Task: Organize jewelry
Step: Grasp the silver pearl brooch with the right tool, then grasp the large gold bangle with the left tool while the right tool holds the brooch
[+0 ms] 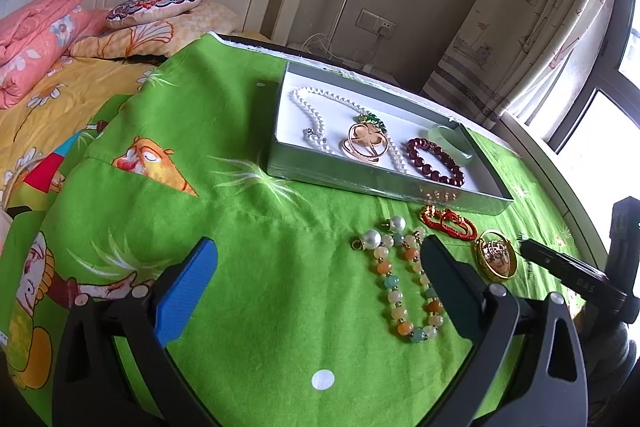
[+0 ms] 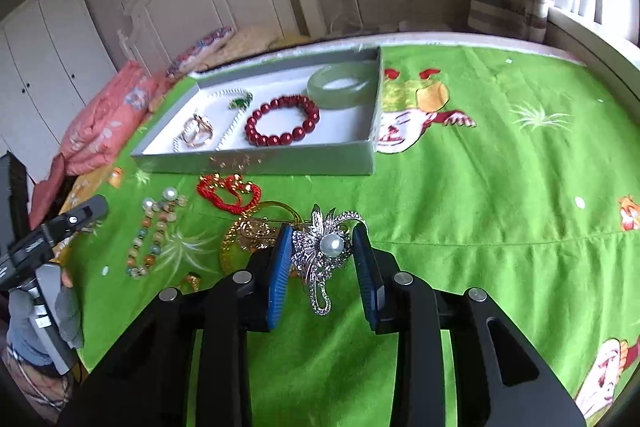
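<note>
Each black claw has blue ribbed pads and silver pivot screws

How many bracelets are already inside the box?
2: a dark red bead bracelet near the box's middle, and a pale green bangle in its far right corner.

No legible txt or nos.; small pale marking on the right gripper body too blurred to read.
</note>
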{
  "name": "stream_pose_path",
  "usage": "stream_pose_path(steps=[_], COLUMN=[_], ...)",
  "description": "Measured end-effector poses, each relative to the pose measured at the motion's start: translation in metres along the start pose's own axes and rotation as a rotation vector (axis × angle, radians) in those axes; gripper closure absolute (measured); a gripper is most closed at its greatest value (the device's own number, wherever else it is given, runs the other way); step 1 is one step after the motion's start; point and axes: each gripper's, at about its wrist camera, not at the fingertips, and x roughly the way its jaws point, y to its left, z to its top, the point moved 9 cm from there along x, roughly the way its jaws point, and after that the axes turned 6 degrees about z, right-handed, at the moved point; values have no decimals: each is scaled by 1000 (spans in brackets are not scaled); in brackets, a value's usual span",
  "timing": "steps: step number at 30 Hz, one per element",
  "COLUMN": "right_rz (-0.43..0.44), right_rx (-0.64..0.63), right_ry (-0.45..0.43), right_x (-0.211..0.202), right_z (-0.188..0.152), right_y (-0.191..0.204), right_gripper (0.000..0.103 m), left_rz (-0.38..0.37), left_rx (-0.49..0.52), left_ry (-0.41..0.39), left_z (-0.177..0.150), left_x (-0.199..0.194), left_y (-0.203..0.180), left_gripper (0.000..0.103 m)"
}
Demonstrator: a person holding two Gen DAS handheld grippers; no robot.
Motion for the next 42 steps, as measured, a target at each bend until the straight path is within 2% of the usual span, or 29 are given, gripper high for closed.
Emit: stream_pose_path(steps=[3, 5, 7, 9, 14, 19, 24, 27, 30, 32, 33, 42], right_rz=[16, 14, 11, 13, 23, 52, 84, 93, 103, 109, 111, 119], right_rx=[17, 31, 43, 56, 63, 86, 95, 92, 95, 97, 98, 85], right_ry=[-24, -39, -55, -63, -74, -97, -110, -115, -120, -124, -126, -139], right_x=[-18, -29, -37, -41, -40, -43, -46, -47, -47, -48, -49, -52], right_z=[-5, -6, -6, -6, -9, -8, -7, -7, -7, -7, -7, -8], right_y=[-8, -15, -22, -27, -29, -33, -33, -32, -31, -32, -32, -29], right_gripper=[72, 72, 72, 72, 72, 72, 72, 72, 72, 72, 72, 72], left_rz=[22, 40, 24, -18, -54, -88, -76, -71, -44, -28, -41, -93], left_rx=[23, 76, 121, 189, 389, 426, 408, 432, 501, 546, 556, 531], left_ry=[-1, -7, 5, 25, 56, 136, 180, 197, 187, 172, 173, 140], left_z=[0, -3, -10, -19, -39, -50, -50, -52, -54, -55, -56, -63], left_x=[-3, -7, -9, -12, -9, 20, 49, 58, 61, 60, 59, 37], left_y=[-5, -16, -33, -65, -141, -183, -195, -200, -206, -211, -213, -206], left_gripper=[3, 3, 3, 3, 3, 3, 4, 11, 26, 42, 44, 44])
